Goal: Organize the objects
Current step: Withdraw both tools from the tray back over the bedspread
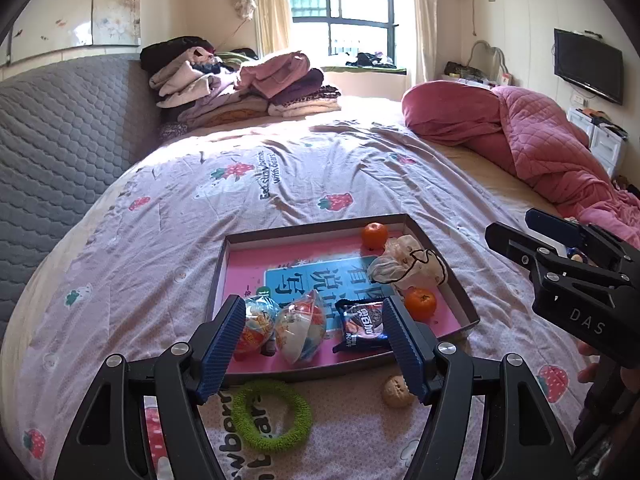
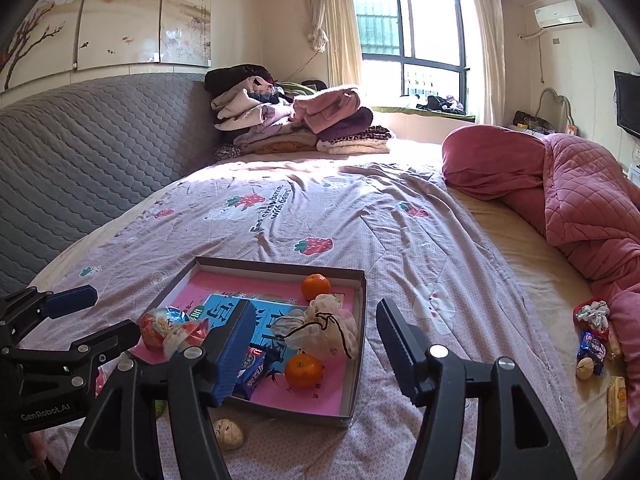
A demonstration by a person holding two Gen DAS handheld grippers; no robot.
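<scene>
A shallow box tray (image 1: 460, 292) (image 2: 360, 344) with a pink floor lies on the bed. In it are two oranges (image 1: 375, 235) (image 1: 420, 303), a white drawstring pouch (image 1: 404, 260), a dark snack packet (image 1: 362, 324) and two clear toy capsules (image 1: 260, 316) (image 1: 302, 330). A green ring (image 1: 272, 416) and a walnut (image 1: 397, 391) (image 2: 227, 433) lie on the sheet in front of the tray. My left gripper (image 1: 314, 344) is open and empty above the tray's near edge. My right gripper (image 2: 316, 352) is open and empty over the tray's right side.
Several small snacks and a fabric item (image 2: 596, 340) lie at the right beside the pink quilt (image 2: 580, 200). Folded clothes (image 1: 248, 84) are stacked at the bed's far end. A grey padded headboard (image 1: 60, 152) runs along the left.
</scene>
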